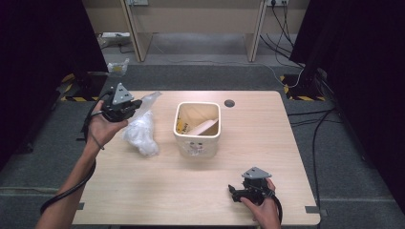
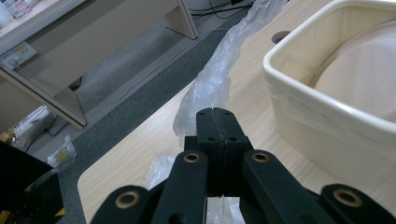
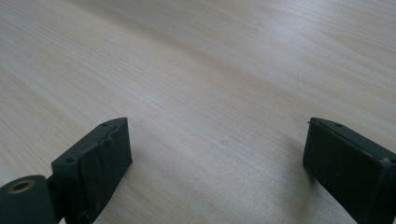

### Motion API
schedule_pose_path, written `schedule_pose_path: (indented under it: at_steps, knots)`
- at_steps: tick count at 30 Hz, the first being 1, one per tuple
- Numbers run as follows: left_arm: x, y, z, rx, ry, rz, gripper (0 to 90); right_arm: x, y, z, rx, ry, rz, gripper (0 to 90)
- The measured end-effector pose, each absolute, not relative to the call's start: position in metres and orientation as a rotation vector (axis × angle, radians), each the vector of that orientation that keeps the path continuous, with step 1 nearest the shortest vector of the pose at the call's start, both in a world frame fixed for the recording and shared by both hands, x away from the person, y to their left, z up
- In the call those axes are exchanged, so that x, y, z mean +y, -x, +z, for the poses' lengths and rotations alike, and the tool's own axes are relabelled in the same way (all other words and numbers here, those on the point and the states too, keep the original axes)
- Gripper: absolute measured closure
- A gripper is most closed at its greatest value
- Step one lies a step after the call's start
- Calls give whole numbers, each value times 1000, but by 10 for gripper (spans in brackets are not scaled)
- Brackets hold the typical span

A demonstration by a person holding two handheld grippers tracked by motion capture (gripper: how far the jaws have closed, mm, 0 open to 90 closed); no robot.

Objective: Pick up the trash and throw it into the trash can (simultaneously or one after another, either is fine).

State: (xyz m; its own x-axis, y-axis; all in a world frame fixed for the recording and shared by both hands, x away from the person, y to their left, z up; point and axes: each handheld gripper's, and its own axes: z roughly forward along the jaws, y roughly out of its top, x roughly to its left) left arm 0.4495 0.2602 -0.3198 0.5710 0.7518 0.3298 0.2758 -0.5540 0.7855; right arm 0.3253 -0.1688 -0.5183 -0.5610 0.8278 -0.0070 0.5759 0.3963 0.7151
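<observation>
Clear plastic bag (image 1: 142,129) left of the cream bin (image 1: 197,126), one end lifted off the wooden surface (image 1: 157,186), the rest lying on it | left gripper (image 1: 125,109) left of the bin, jaws together, clamped on the bag | right gripper (image 1: 237,192) near-right of the bin, low over the surface, jaws wide apart, holding nothing

Light wood desk (image 1: 191,191) sits on grey carpet (image 1: 344,157). Black curtains (image 1: 43,43) either side, beige furniture (image 1: 191,19) behind.
</observation>
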Motion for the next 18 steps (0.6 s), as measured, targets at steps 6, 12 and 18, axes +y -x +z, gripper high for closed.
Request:
schedule_pose_path:
  at_steps: [6,12,18]
  knots:
    - [245,-446,-312,764,-2119,879,895,-169,-325,-518,2297,-1213,962,81]
    - [232,-444,-307,722,-2129,870,895,-169,-325,-518,2297,-1212,958,81]
    - [221,-442,-301,690,-2130,871,894,-169,-325,-518,2297,-1212,958,81]
